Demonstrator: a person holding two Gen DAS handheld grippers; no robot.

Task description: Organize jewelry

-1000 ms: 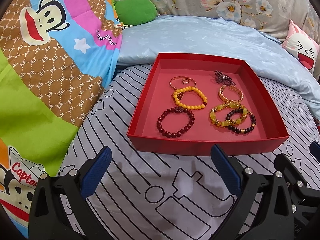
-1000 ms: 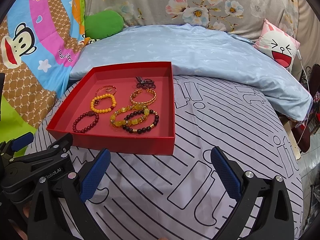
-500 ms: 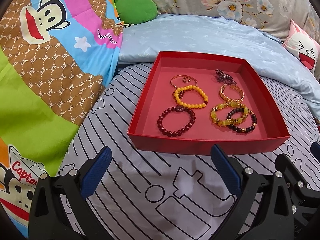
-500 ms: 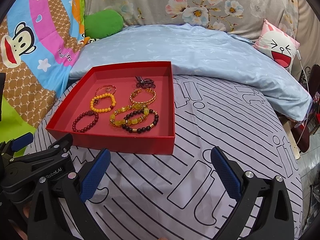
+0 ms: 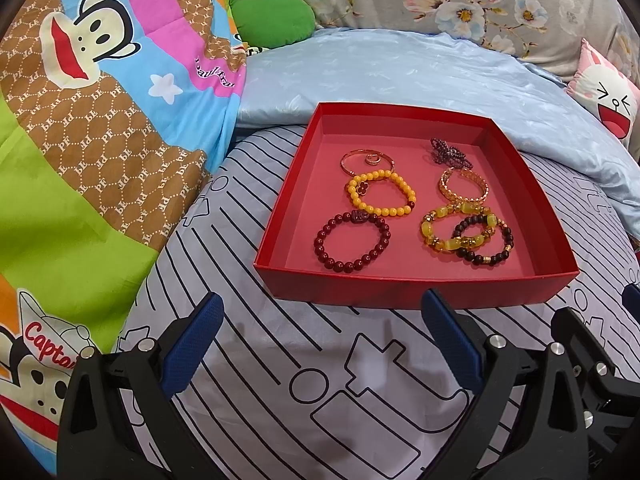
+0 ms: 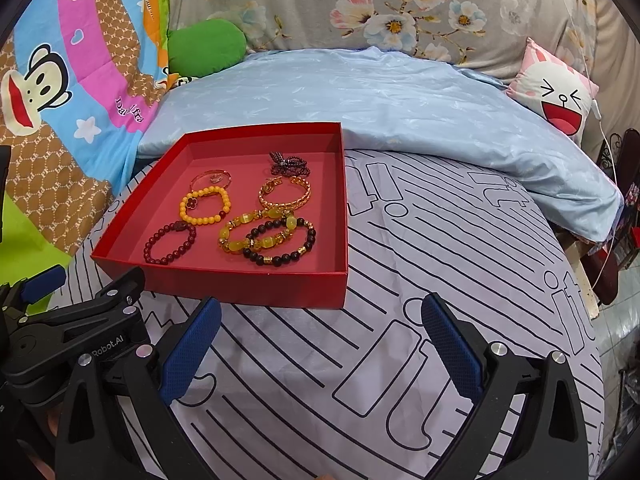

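A red tray (image 5: pixel 416 290) (image 6: pixel 248 286) lies on the striped bedsheet and holds several bracelets: a dark red bead bracelet (image 5: pixel 352 242) (image 6: pixel 170 242), an orange bead bracelet (image 5: pixel 380 194) (image 6: pixel 206 204), a thin gold bangle (image 5: pixel 367 160), a gold chain cuff (image 5: pixel 464 189) (image 6: pixel 285 196), a yellow stone bracelet (image 5: pixel 440 232) (image 6: pixel 248 232), a black bead bracelet (image 5: pixel 486 254) (image 6: pixel 280 256) and a dark beaded piece (image 5: pixel 450 153) (image 6: pixel 289 165). My left gripper (image 5: pixel 320 344) is open and empty in front of the tray. My right gripper (image 6: pixel 320 344) is open and empty, at the tray's front right.
A cartoon monkey quilt (image 5: pixel 100 140) rises at the left. A light blue blanket (image 6: pixel 380 96) lies behind the tray. A green cushion (image 5: pixel 276 18) and a pink rabbit pillow (image 6: pixel 556 92) sit at the back. The bed edge drops off at the right (image 6: pixel 592 280).
Both views have shifted very slightly; the tray and bracelets lie as before and both grippers stay open.
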